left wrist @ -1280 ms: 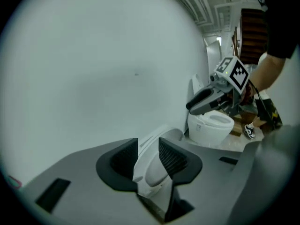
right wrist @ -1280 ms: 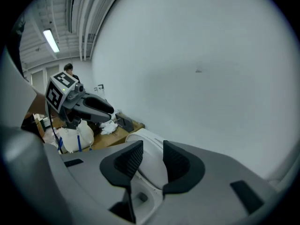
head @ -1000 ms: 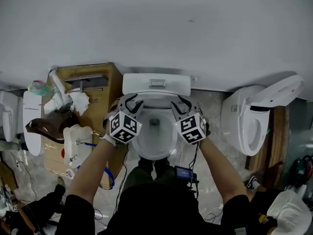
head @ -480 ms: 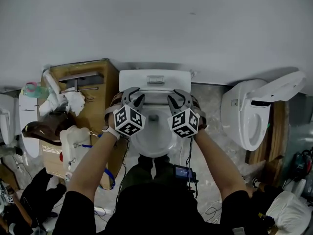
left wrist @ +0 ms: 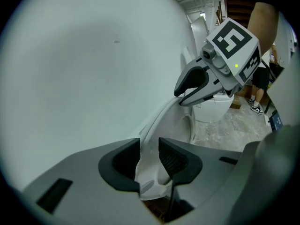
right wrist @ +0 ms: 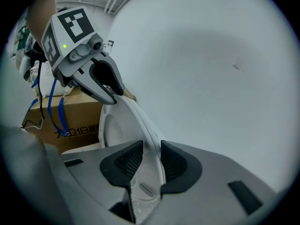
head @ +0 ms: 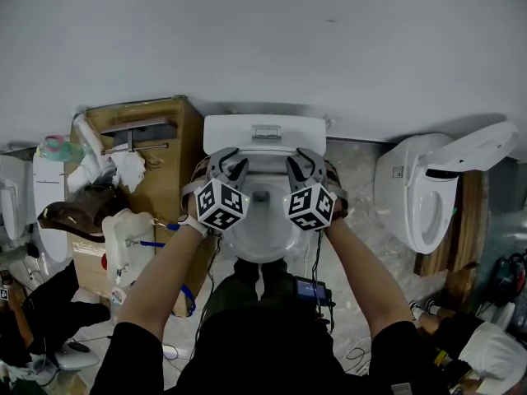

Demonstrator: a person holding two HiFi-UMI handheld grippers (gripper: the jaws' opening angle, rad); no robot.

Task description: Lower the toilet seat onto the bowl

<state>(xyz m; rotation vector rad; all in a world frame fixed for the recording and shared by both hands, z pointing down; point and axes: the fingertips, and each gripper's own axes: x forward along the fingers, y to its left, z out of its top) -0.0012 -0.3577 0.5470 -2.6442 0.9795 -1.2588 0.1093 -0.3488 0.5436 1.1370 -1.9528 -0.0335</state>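
Whitewashed wall [head: 263, 39] stands behind the bowl [head: 262, 230], with stone-patterned floor [head: 354, 189] around it.

**Item:** toilet seat [left wrist: 159, 121]. It is raised and seen edge-on above the back of the bowl, in front of the tank [head: 263, 135].

**Hold:**
- The left hand-held gripper [left wrist: 149, 150] has its jaws part-closed, with the pads pressed on both faces of the seat rim at the bowl's left side.
- The right hand-held gripper [right wrist: 151, 156] is clamped the same way on the rim at the bowl's right side.

**Progress:** A grip on both sides is judged to be secured. The seat is not yet laid on the bowl, so most of the downward swing, and the release after it, is judged to remain.

**Clearances:**
- The bowl rim is seen bare.
- A cardboard box [right wrist: 79, 121] is just left of the bowl.
- A second toilet [head: 420, 204] is well apart to the bowl's right.
- Open room is left in front of the bowl, short of the person's legs.

**Caution:** The pads straddle the rim. The under-side pads are judged liable to be trapped between the seat and the bowl at touchdown.
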